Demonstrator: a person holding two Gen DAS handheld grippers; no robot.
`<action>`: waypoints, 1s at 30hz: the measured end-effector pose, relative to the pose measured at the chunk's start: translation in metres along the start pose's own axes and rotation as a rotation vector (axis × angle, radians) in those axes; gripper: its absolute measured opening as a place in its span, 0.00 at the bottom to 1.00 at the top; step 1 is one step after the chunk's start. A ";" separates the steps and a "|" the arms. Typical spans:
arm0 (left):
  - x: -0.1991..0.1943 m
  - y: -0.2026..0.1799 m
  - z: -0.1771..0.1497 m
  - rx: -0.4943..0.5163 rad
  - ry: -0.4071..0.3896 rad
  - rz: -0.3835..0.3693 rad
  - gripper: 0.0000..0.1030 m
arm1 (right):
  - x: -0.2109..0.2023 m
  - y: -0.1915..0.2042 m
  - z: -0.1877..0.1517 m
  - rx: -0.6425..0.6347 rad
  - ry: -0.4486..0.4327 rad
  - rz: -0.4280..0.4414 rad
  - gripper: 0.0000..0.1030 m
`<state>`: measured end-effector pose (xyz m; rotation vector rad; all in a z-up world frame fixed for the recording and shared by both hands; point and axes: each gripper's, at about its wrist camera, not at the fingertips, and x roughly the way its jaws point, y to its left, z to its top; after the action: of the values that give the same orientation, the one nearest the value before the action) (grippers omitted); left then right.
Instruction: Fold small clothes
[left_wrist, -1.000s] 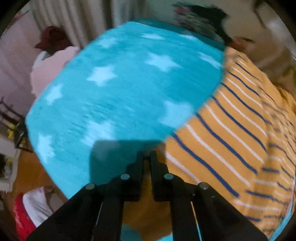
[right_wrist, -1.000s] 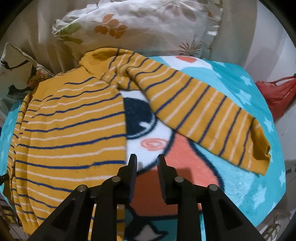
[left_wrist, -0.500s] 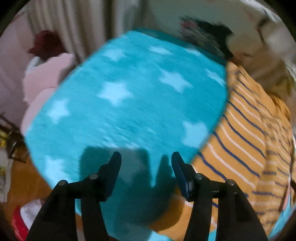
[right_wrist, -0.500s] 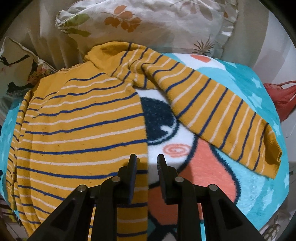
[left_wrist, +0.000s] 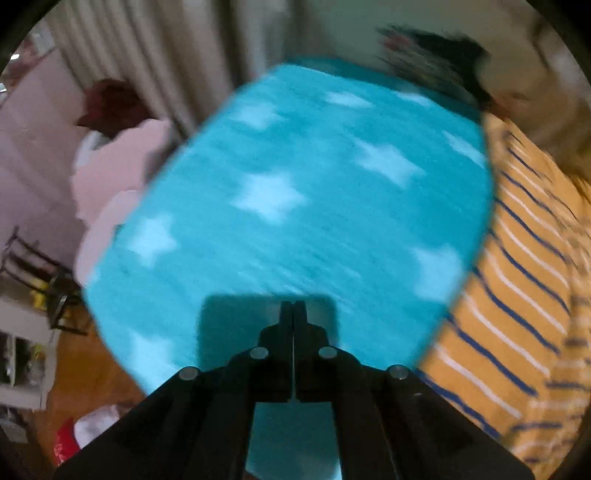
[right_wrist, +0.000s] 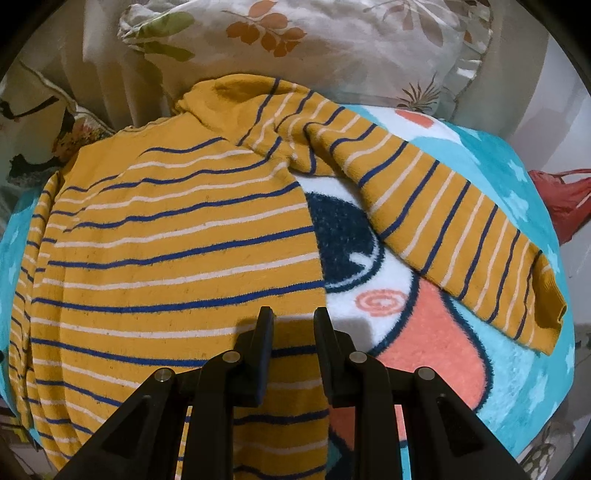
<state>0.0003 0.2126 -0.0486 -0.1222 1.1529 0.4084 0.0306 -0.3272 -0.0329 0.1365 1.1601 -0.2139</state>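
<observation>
Blanket (left_wrist: 332, 206) fills most of my left view: turquoise with pale stars, ahead of and under my left gripper (left_wrist: 293, 314). Same blanket in the right view (right_wrist: 443, 325), where it carries a cartoon print in white, navy and coral, ahead and to the right of my right gripper (right_wrist: 291, 319).

Sweater (right_wrist: 166, 251), mustard with navy and white stripes, lies flat on the blanket, mostly ahead-left of my right gripper; its side edge runs under and between my right fingers. One sleeve (right_wrist: 443, 229) stretches out ahead-right, cuff end far right, apart from the body. In the left view the sweater (left_wrist: 517, 277) sits off to the right of my left gripper, not touching it; that view is motion-blurred.

Leaf-print pillow (right_wrist: 314, 48) lies beyond the sweater collar, far ahead of my right gripper.

My left jaws have just closed: pressed together, nothing between them, over bare blanket. My right jaws are partly spread, above the sweater edge, pads not pinching cloth.
</observation>
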 end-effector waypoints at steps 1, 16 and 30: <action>-0.001 0.010 0.005 -0.015 -0.004 -0.028 0.00 | 0.000 0.000 0.000 0.004 0.000 0.005 0.24; 0.010 -0.043 -0.025 0.049 0.075 -0.513 0.51 | -0.001 0.012 0.001 -0.004 0.008 -0.005 0.34; -0.005 -0.078 -0.044 0.118 0.145 -0.531 0.06 | 0.003 0.022 0.003 -0.035 0.021 -0.008 0.34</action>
<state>-0.0100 0.1269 -0.0709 -0.3491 1.2319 -0.1411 0.0392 -0.3069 -0.0348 0.1038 1.1850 -0.1998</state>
